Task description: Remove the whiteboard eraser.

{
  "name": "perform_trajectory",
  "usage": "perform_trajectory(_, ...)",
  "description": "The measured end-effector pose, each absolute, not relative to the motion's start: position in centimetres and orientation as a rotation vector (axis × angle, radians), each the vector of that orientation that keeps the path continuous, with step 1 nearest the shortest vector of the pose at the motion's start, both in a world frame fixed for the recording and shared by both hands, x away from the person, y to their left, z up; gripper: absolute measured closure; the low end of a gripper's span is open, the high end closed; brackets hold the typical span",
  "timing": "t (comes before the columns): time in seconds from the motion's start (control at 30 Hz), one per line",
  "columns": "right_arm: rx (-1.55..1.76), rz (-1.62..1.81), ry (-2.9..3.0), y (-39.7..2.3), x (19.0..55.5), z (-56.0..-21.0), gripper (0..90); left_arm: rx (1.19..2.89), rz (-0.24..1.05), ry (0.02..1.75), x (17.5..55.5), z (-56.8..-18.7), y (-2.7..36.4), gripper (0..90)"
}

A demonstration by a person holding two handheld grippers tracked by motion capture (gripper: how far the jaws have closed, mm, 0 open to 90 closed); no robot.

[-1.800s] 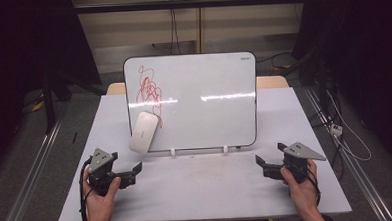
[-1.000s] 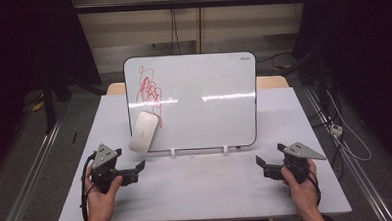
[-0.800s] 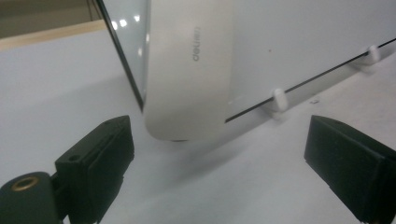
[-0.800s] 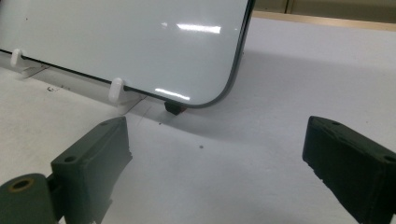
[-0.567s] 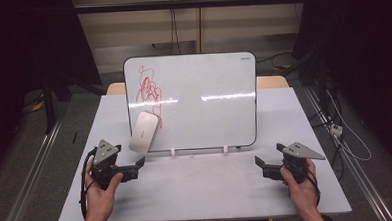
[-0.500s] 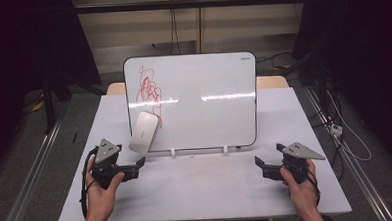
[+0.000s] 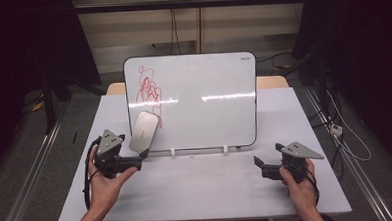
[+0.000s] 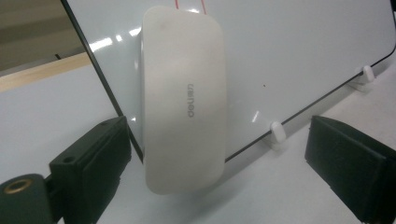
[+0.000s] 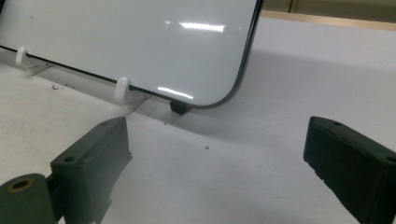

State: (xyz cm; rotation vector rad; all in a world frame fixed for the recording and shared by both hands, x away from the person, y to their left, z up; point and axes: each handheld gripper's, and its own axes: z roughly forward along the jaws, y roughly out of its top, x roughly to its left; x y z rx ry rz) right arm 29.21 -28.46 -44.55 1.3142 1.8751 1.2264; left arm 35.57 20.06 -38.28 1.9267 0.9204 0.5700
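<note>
Now | eraser (image 8: 184,100) – light, rigid, smooth shell, grip its long sides | left gripper (image 8: 224,163) released, jaws just widened, straddling it untouched | right gripper (image 9: 219,163) released – empty

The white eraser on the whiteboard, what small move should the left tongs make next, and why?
Probably ease the left tongs forward until the jaws straddle the eraser, then close. Their jaws have just been opening and stand wide with nothing pressed between them; the eraser sits ahead on the whiteboard, below the red scribble.
</note>
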Motion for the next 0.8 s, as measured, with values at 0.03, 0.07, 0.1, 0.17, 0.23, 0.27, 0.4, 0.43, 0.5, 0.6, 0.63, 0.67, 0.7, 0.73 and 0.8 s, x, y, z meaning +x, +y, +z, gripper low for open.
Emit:
perform_trajectory(0.03, 1.321, 1.225, 1.871, -28.5, 29.2, -44.6, 7.3, 1.934, 0.571, 0.919, 35.7, -38.2, 20.0, 5.8)
perform_trajectory(0.07, 1.321, 1.225, 1.871, -28.5, 29.2, -44.6, 7.3, 1.940, 0.577, 0.912, 35.9, -38.2, 19.8, 5.8)
perform_trajectory(0.1, 1.323, 1.222, 1.876, -28.5, 29.3, -44.6, 7.3, 1.941, 0.583, 0.914, 36.0, -38.1, 19.6, 5.8)
perform_trajectory(0.17, 1.319, 1.222, 1.875, -28.5, 29.3, -44.6, 7.3, 1.950, 0.569, 0.914, 36.4, -37.9, 19.4, 7.3)
perform_trajectory(0.23, 1.315, 1.224, 1.876, -28.4, 29.3, -44.5, 7.2, 1.954, 0.587, 0.924, 36.8, -37.7, 19.0, 7.1)
perform_trajectory(0.27, 1.317, 1.219, 1.878, -28.4, 29.2, -44.5, 7.2, 1.954, 0.589, 0.922, 37.3, -37.7, 18.8, 6.7)
perform_trajectory(0.4, 1.318, 1.220, 1.876, -28.4, 29.3, -44.6, 7.2, 1.956, 0.596, 0.937, 37.9, -37.8, 18.5, 6.8)
perform_trajectory(0.43, 1.316, 1.222, 1.877, -28.4, 29.3, -44.6, 7.2, 1.983, 0.642, 0.932, 38.1, -37.9, 18.4, 6.9)
perform_trajectory(0.5, 1.315, 1.223, 1.878, -28.4, 29.3, -44.6, 7.2, 1.991, 0.644, 0.946, 38.2, -38.1, 18.4, 7.0)
perform_trajectory(0.6, 1.317, 1.223, 1.881, -28.4, 29.3, -44.6, 7.2, 2.002, 0.648, 0.960, 38.7, -38.3, 18.4, 8.3)
perform_trajectory(0.63, 1.319, 1.222, 1.883, -28.4, 29.3, -44.6, 7.2, 2.002, 0.655, 0.960, 38.9, -38.4, 18.4, 9.0)
perform_trajectory(0.67, 1.319, 1.222, 1.884, -28.4, 29.3, -44.6, 7.2, 2.014, 0.663, 0.973, 39.3, -38.3, 18.1, 9.4)
perform_trajectory(0.7, 1.315, 1.224, 1.884, -28.4, 29.4, -44.6, 7.2, 2.014, 0.663, 0.973, 39.3, -38.3, 18.1, 10.2)
perform_trajectory(0.73, 1.310, 1.223, 1.883, -28.4, 29.4, -44.6, 7.2, 2.025, 0.657, 0.977, 39.4, -38.3, 18.0, 11.7)
perform_trajectory(0.8, 1.310, 1.224, 1.885, -28.3, 29.4, -44.6, 7.2, 2.028, 0.684, 0.972, 39.6, -38.2, 17.5, 12.7)
